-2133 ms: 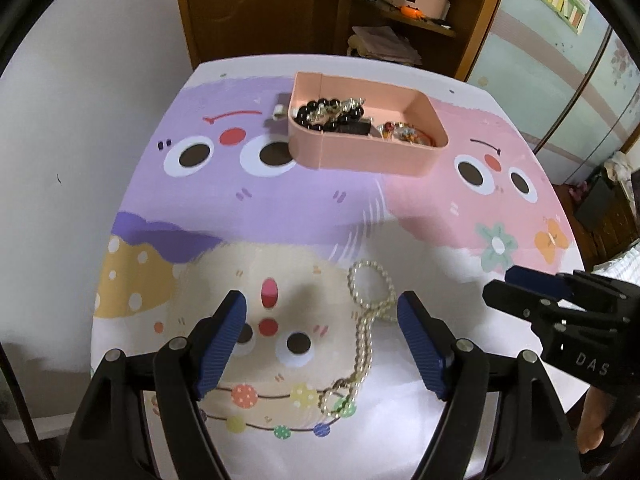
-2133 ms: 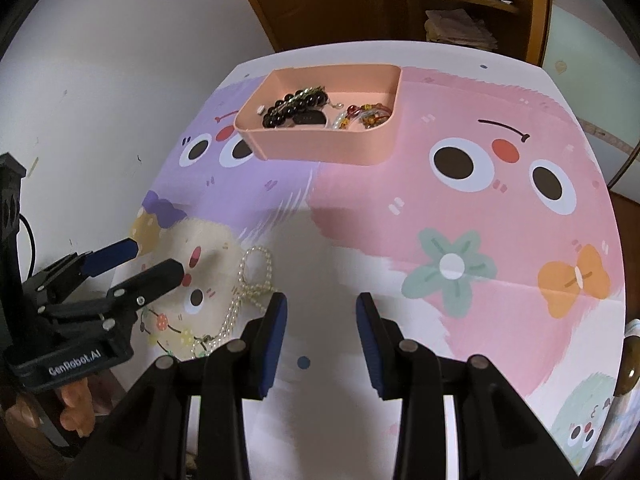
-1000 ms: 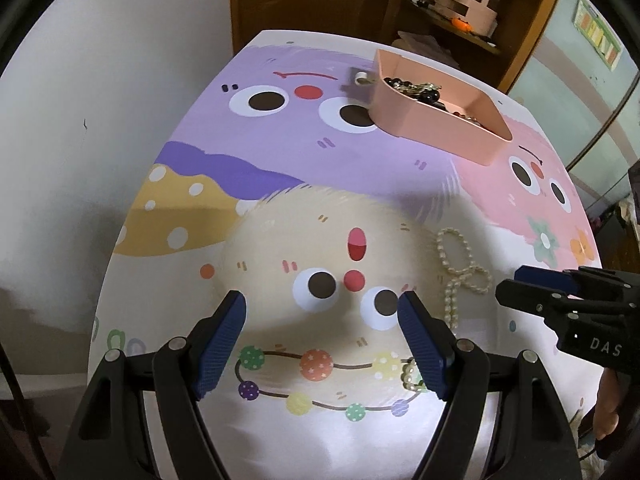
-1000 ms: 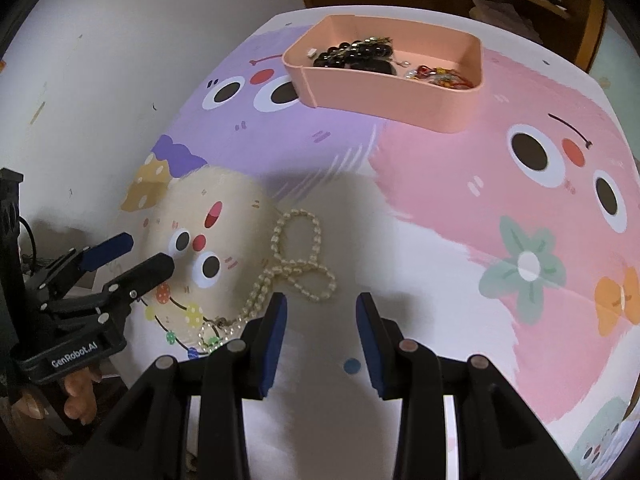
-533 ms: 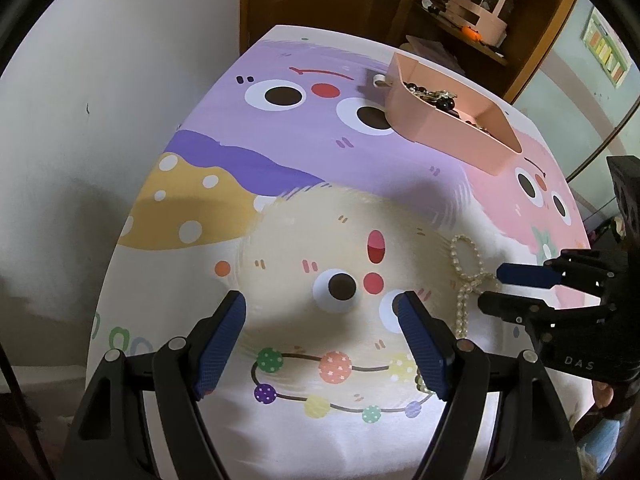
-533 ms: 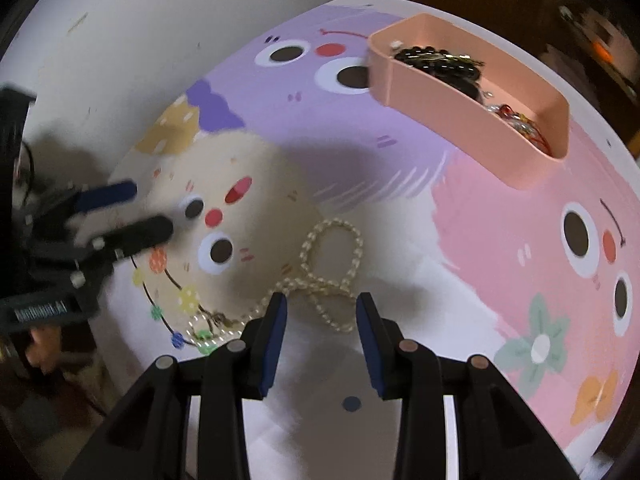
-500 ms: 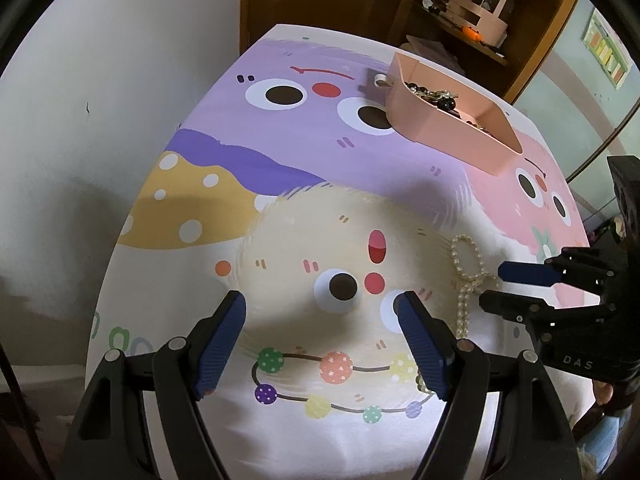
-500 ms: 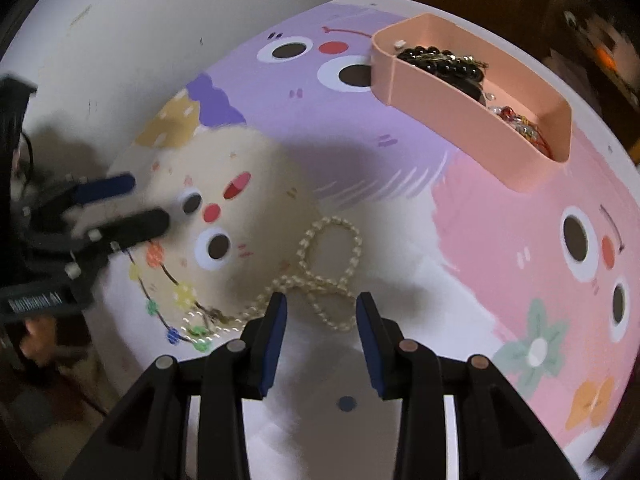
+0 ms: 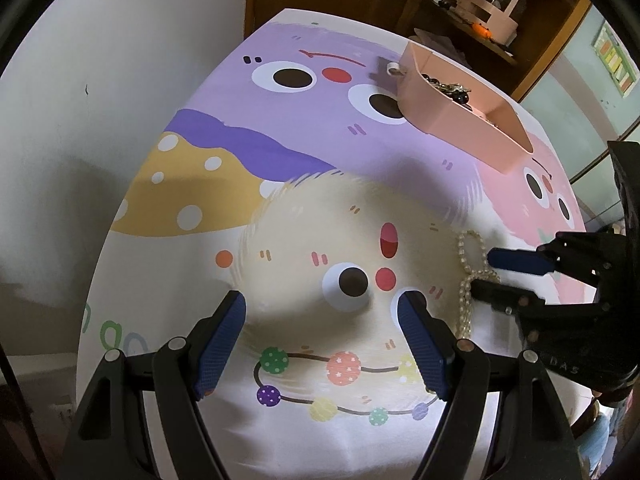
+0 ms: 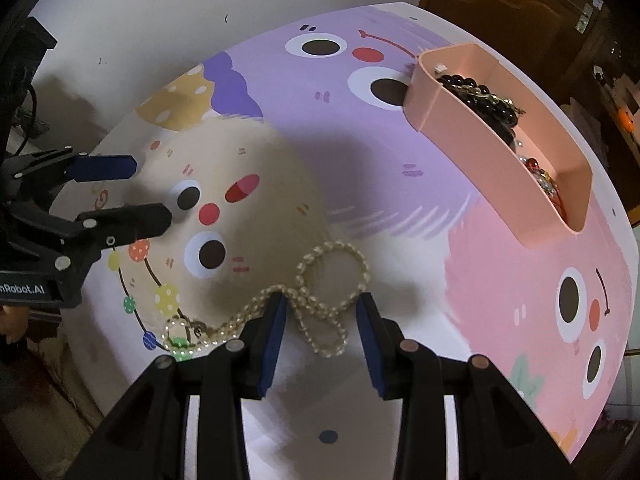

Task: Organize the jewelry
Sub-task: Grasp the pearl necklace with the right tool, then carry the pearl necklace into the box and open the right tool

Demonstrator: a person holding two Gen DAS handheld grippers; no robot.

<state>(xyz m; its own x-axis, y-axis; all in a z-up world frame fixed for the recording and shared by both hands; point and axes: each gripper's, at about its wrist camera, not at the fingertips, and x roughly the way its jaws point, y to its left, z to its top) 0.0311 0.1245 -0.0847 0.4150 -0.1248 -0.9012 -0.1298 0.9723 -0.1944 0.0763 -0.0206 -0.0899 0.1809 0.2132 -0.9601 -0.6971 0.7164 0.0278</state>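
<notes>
Straddling the pearl necklace (image 10: 320, 300) lying on the worktop (image 10: 500, 280), my right claw (image 10: 322, 312) is gaping wide; I'm closing squarely on the crossed strands, left claw (image 9: 322, 316) idling open.

The pearl necklace (image 10: 320, 300) looks shiny and bumpy. The pink tray (image 10: 500, 152) is smooth plastic. The cartoon table cover (image 10: 360, 160) looks smooth. Both grippers have rough blue pads (image 9: 424, 344) on black plastic.
</notes>
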